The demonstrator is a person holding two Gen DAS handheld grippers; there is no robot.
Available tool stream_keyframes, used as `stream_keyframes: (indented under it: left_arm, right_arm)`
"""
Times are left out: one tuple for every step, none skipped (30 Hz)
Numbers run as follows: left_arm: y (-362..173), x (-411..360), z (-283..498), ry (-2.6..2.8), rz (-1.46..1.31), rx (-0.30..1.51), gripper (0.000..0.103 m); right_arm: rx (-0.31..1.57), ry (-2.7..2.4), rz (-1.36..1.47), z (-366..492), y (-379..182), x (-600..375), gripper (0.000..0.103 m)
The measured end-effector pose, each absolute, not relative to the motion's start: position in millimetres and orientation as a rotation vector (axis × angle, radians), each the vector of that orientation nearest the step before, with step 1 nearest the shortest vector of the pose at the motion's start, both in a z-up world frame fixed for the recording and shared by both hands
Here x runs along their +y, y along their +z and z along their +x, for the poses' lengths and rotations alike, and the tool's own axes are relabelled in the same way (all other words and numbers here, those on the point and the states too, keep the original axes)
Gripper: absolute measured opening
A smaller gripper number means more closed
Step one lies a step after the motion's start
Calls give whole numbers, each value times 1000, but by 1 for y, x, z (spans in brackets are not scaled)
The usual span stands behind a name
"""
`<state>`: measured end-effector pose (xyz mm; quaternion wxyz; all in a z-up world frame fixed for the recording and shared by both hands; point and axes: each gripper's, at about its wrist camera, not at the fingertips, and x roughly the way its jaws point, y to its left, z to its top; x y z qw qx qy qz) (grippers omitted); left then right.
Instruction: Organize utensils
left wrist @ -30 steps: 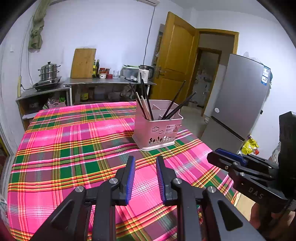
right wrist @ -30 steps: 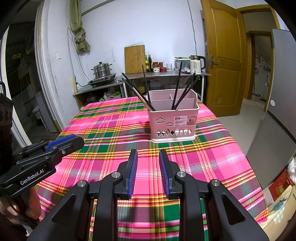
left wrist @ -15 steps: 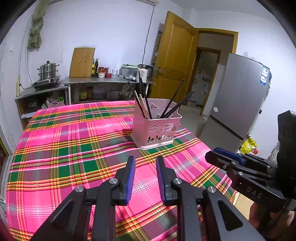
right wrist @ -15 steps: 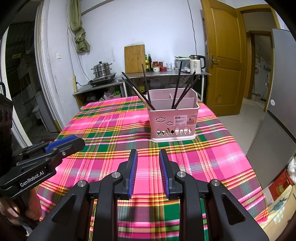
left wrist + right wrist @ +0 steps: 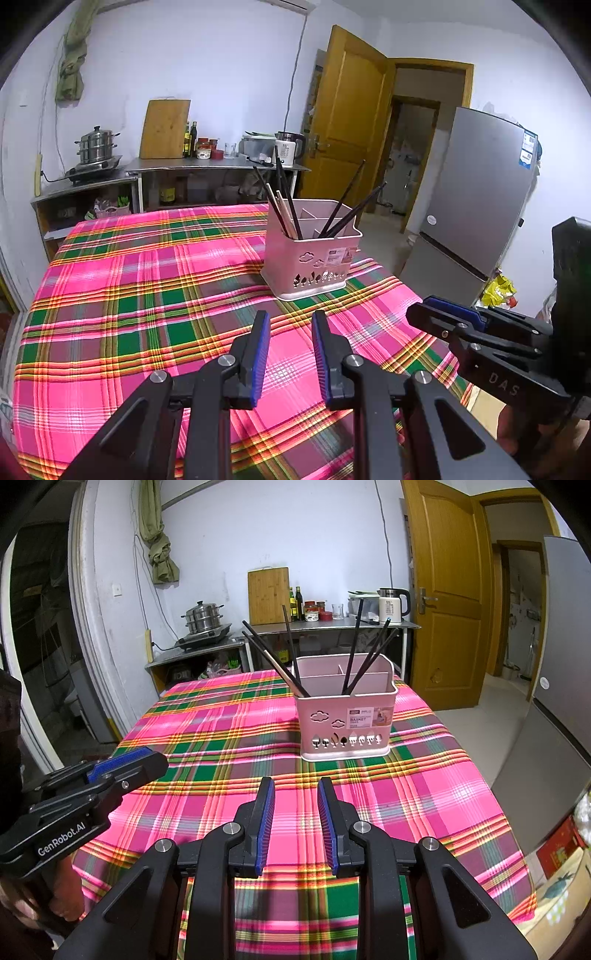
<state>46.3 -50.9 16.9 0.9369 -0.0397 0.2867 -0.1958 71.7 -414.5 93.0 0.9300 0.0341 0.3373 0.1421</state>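
Note:
A pink utensil basket (image 5: pixel 312 254) stands on the plaid tablecloth (image 5: pixel 147 295), also in the right wrist view (image 5: pixel 345 720). Several dark chopsticks (image 5: pixel 354 653) and light ones (image 5: pixel 282 212) stand in its compartments. My left gripper (image 5: pixel 290 332) is open and empty, held above the cloth short of the basket; it shows from the side in the right wrist view (image 5: pixel 125 766). My right gripper (image 5: pixel 295 797) is open and empty, facing the basket; it shows at the right of the left wrist view (image 5: pixel 443 315).
A grey fridge (image 5: pixel 476 206) stands right of the table. A wooden door (image 5: pixel 447 590) is behind. A steel counter (image 5: pixel 325 626) at the back wall holds a kettle, bottles, a cutting board and a steamer pot (image 5: pixel 203 618).
Both grippers have drawn back slightly from the basket; the left view has drifted a little. Both stay open and empty.

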Motion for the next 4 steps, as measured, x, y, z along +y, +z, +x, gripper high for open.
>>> stream_keyframes:
  left_arm:
    - [16, -51, 46, -401, -81, 587, 23]
    - [16, -51, 46, -402, -81, 588, 23]
    - [16, -51, 46, -403, -80, 590, 23]
    - [16, -52, 46, -402, -78, 592, 23]
  right_arm:
    - [691, 291, 69, 73, 92, -414, 25]
    - [691, 291, 69, 73, 91, -414, 25]
    - [691, 291, 68, 73, 91, -414, 25]
    - [691, 291, 69, 73, 91, -414, 25]
